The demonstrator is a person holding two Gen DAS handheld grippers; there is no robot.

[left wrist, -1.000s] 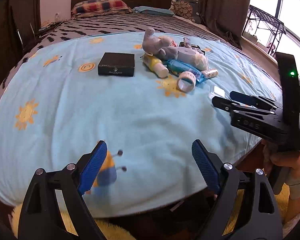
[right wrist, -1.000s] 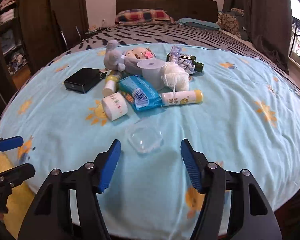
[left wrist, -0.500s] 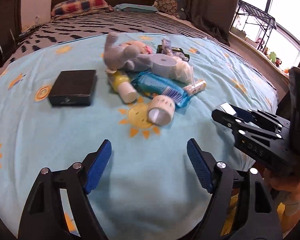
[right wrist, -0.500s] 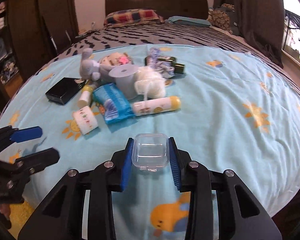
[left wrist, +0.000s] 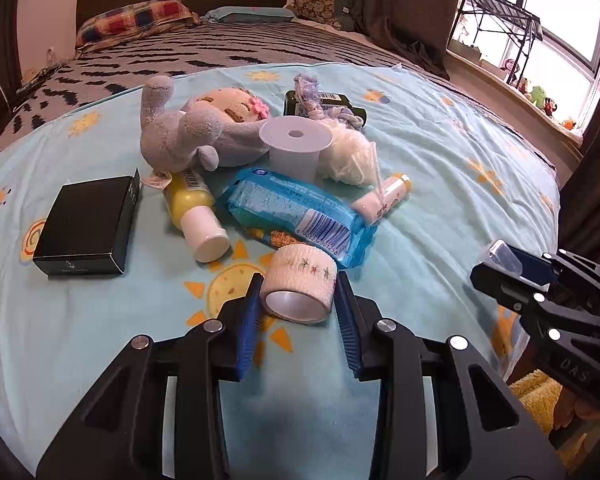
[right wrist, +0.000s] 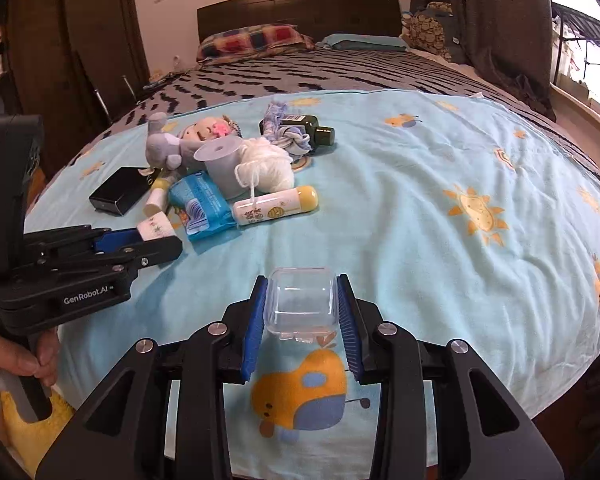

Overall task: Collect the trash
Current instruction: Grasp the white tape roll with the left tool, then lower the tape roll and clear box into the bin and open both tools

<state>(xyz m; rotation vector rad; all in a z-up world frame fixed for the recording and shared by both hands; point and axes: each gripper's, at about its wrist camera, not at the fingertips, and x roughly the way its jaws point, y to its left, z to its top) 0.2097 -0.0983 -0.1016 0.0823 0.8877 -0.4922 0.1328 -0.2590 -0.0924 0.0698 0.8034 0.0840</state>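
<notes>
My left gripper (left wrist: 298, 300) is shut on a white tape roll (left wrist: 300, 286) with small flower prints, at the near edge of a pile on the blue bedspread (left wrist: 440, 168). My right gripper (right wrist: 302, 304) is shut on a clear plastic box (right wrist: 302, 306) and holds it above the bedspread (right wrist: 420, 208). In the left wrist view the right gripper (left wrist: 500, 268) shows at the right with the clear box (left wrist: 504, 256) in it. In the right wrist view the left gripper (right wrist: 156, 242) shows at the left with the tape roll (right wrist: 156, 228).
The pile holds a blue wipes pack (left wrist: 296, 212), a yellow bottle (left wrist: 196, 212), a black box (left wrist: 86, 226), a grey plush toy (left wrist: 192, 132), a white spool (left wrist: 294, 148), a mesh sponge (left wrist: 348, 156), a tube (left wrist: 384, 198) and a dark bottle (left wrist: 328, 104). Curtains and a window stand right.
My left gripper moved forward to the tape roll and shut on it. My right gripper, which shut on the clear box half a second ago, has lifted it and drawn back.
</notes>
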